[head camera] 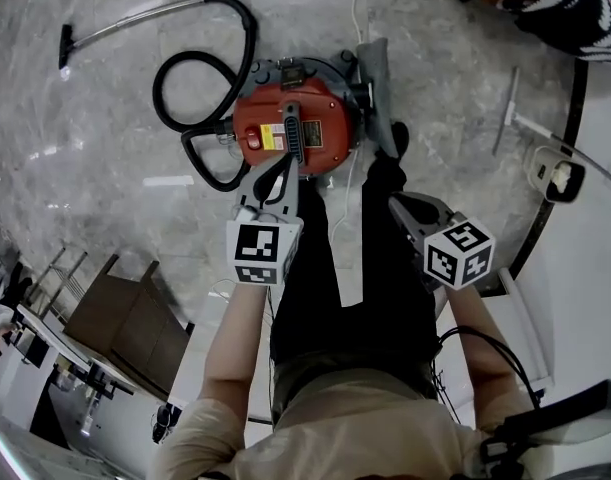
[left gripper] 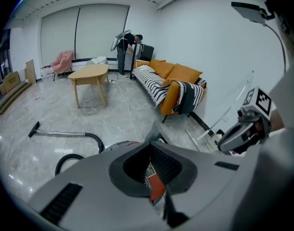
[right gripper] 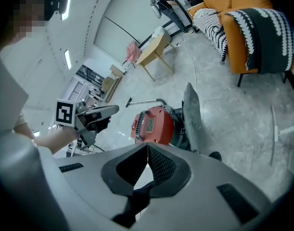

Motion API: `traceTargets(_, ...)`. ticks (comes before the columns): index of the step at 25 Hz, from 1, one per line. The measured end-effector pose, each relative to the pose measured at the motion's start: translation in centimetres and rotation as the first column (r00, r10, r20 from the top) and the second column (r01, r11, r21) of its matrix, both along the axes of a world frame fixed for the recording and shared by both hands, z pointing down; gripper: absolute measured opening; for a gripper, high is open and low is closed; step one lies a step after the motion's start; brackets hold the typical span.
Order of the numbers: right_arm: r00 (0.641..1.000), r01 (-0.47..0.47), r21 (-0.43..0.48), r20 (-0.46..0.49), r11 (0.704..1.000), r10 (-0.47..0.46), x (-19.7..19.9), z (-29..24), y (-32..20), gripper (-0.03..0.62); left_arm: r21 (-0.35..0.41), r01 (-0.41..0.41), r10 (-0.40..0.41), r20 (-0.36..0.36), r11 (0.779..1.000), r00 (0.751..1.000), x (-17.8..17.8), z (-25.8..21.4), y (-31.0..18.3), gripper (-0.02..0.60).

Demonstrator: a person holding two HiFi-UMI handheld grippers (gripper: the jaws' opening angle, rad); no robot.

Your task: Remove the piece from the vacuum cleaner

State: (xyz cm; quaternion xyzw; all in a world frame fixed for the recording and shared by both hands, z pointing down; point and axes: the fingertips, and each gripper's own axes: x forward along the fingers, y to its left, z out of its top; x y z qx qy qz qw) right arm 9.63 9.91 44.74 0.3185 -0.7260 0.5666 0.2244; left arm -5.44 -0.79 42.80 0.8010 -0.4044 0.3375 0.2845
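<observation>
A red vacuum cleaner (head camera: 290, 128) (right gripper: 151, 124) stands on the marble floor, its black hose (head camera: 200, 78) looping left to a metal wand (head camera: 135, 18). A grey flat piece (head camera: 377, 78) (right gripper: 191, 114) stands up against the cleaner's right side. My left gripper (head camera: 287, 162) (left gripper: 149, 147) hangs just above the cleaner's near edge by its black handle, pads together, nothing held; red casing shows through the gap below the pads. My right gripper (head camera: 397, 201) (right gripper: 147, 146) is shut and empty, lower right of the cleaner, apart from it and the grey piece.
My own legs in black trousers (head camera: 365, 268) stand right behind the cleaner, one shoe beside it. An orange sofa (left gripper: 178, 78) with a striped blanket lines the right wall. A wooden table (left gripper: 89, 76) and a person (left gripper: 123, 47) are far off. A white floor stand (head camera: 555, 173) lies right.
</observation>
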Motion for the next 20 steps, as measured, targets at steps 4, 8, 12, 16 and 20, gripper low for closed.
traceTargets(4,0.998,-0.019,0.007,-0.052,1.0,0.019,1.3,2.2,-1.8,0.002,-0.007,-0.016,0.017,0.018,1.0,1.0,0.2,1.1,-0.1,0.005)
traceTargets(8,0.977,-0.166,0.034,-0.131,0.986,0.169,3.8,5.1,-4.2,0.003,-0.001,-0.049,0.049,0.043,0.999,0.998,0.7,2.1,-0.1,0.005)
traceTargets(12,0.968,-0.217,0.094,-0.112,0.972,0.227,3.9,7.4,-7.1,0.005,-0.006,-0.052,0.053,0.041,0.999,0.998,0.8,2.8,-0.1,0.005)
traceTargets(16,0.972,-0.208,0.096,-0.088,0.973,0.217,2.7,10.0,-8.8,0.07,-0.041,-0.098,0.101,0.057,0.994,0.993,1.0,3.3,1.6,0.005)
traceTargets(20,0.973,-0.145,0.11,-0.166,0.983,0.162,2.9,11.6,-10.1,0.177,-0.058,-0.104,0.107,0.058,0.993,0.993,0.8,3.8,2.1,0.005)
